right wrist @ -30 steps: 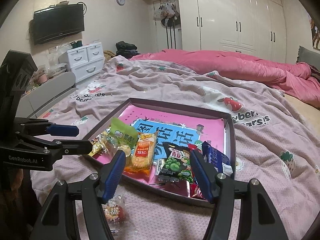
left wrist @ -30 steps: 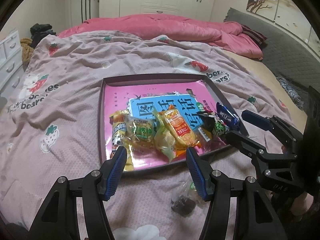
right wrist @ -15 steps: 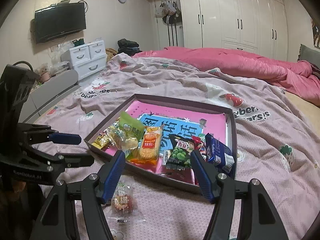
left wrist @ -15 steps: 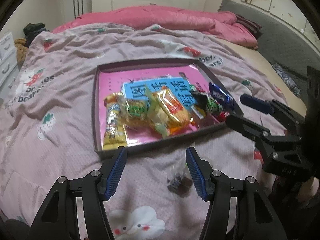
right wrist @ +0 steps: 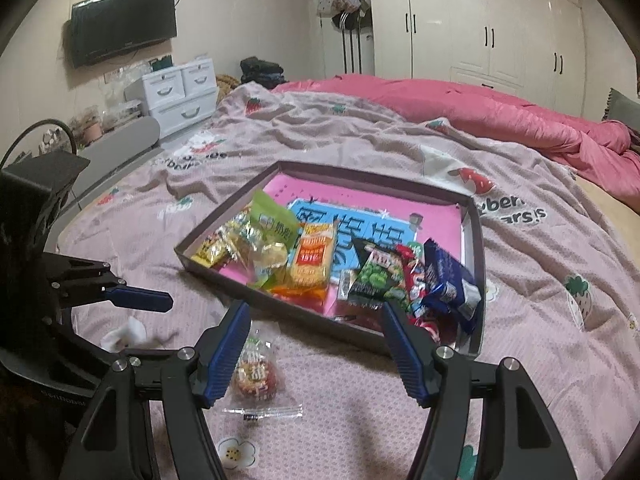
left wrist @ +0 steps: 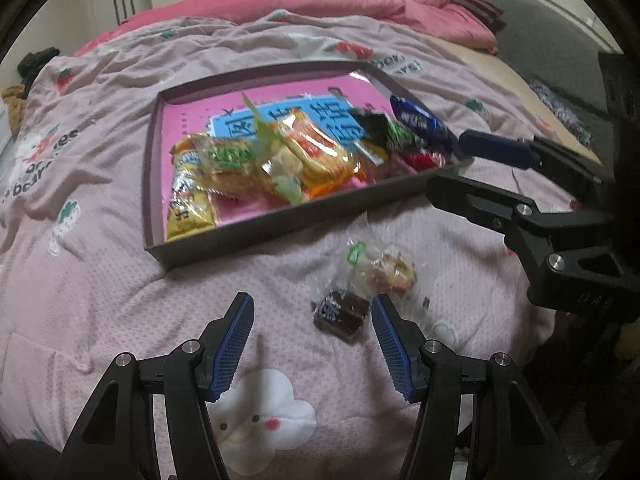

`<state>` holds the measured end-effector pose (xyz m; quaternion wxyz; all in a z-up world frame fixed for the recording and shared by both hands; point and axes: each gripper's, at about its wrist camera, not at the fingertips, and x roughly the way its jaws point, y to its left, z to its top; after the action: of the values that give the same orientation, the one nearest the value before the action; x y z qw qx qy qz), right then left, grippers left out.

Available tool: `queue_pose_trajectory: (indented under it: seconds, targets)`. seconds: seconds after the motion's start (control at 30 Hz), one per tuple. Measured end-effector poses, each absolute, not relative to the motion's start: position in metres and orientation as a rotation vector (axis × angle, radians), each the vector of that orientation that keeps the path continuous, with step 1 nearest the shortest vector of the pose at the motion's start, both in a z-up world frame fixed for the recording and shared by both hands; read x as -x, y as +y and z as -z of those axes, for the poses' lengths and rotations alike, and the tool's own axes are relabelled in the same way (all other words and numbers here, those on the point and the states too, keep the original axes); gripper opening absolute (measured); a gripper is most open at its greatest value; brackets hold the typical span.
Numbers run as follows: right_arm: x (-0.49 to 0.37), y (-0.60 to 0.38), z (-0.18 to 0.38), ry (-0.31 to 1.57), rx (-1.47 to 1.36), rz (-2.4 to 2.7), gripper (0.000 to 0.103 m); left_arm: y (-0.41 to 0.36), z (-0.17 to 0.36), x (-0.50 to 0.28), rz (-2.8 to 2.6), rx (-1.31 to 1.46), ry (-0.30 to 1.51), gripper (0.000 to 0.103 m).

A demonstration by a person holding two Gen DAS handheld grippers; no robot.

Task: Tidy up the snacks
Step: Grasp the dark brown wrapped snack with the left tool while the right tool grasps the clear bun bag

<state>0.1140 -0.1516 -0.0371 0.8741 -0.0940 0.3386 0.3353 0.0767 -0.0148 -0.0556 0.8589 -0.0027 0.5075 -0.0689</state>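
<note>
The left gripper hangs low over the pink patterned bedspread, level and aimed toward the far side, with its blue ribbed fingers spread wide and nothing between them. Just beyond its right-hand finger lies a clear-wrapped snack packet with a dark brown block and a round pale biscuit, resting on the bedspread just near of the tray and apart from both fingers.

The dark shallow rectangular tray with a pink printed lining sits on the bed beyond that packet. Along its near side lies a row of snacks: a yellow wrapped bar at the left, an orange packet of crackers in the middle, a green and black pea packet and a dark blue foil packet at the right.

The right gripper also points toward the far side, held low at the tray's near edge, its blue fingers wide apart and gripping nothing. In its view the same clear packet lies on the bedspread just beside its left-hand finger, outside the tray. From the left wrist view the right gripper reaches in from the right, its fingertips close to the tray's near right corner; whether they touch it cannot be told.

A crumpled pink quilt lies across the far part of the bed.
</note>
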Motion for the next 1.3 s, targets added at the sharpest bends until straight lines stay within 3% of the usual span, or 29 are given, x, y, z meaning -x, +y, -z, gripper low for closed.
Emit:
queue_pose_trajectory:
  seconds: [0.6,0.83,0.9,1.3]
  targets:
    - [-0.108,-0.138,0.065,0.839,0.277,-0.733,0.067,-0.019,0.085,-0.088,0.238,0.037,1.127,0.063]
    - [-0.112,-0.132,0.075,0.887,0.278,-0.773,0.067,-0.024,0.091,-0.097,0.261,0.020,1.139,0.048]
    - [-0.113,-0.130,0.077,0.897,0.276,-0.791,0.067,-0.024,0.091,-0.098,0.277,0.020,1.142,0.039]
    - [-0.117,-0.116,0.089,0.936,0.259,-0.861,0.067,-0.001,0.088,-0.105,0.239,0.028,1.142,0.038]
